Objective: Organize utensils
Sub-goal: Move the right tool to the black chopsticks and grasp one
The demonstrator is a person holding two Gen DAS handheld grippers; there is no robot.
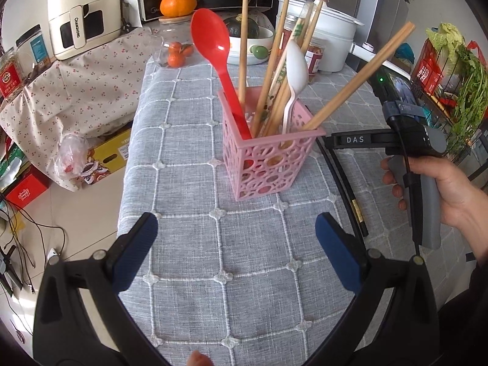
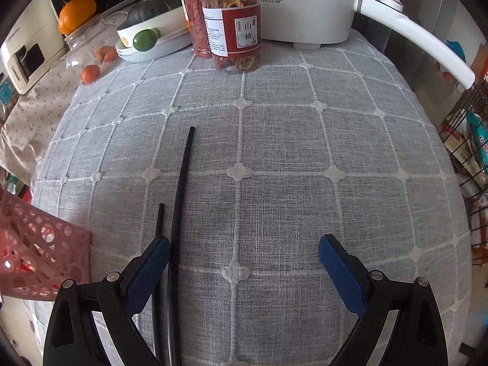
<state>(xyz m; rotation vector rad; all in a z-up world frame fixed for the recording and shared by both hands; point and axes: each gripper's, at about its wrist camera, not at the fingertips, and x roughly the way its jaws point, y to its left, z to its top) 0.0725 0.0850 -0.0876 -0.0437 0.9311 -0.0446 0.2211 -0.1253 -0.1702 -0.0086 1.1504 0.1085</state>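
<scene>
A pink perforated utensil basket (image 1: 268, 158) stands on the grey checked tablecloth (image 1: 213, 244). It holds a red spoon (image 1: 213, 48), a white spoon (image 1: 296, 70) and several wooden chopsticks (image 1: 360, 79). Two black chopsticks (image 2: 180, 201) lie on the cloth to the right of the basket; they also show in the left wrist view (image 1: 344, 183). My left gripper (image 1: 236, 238) is open and empty, in front of the basket. My right gripper (image 2: 244, 256) is open, low over the cloth, its left finger (image 2: 149, 271) beside the black chopsticks. The basket's corner (image 2: 39, 253) shows at that view's left.
Two jars of dried fruit (image 2: 235, 27), a white cooker (image 2: 308, 3), a bowl with a squash (image 2: 146, 21) and small oranges (image 2: 90, 73) stand at the table's back. A wire rack of groceries (image 1: 451, 70) is on the right. The table's left edge drops to a cluttered floor (image 1: 61, 201).
</scene>
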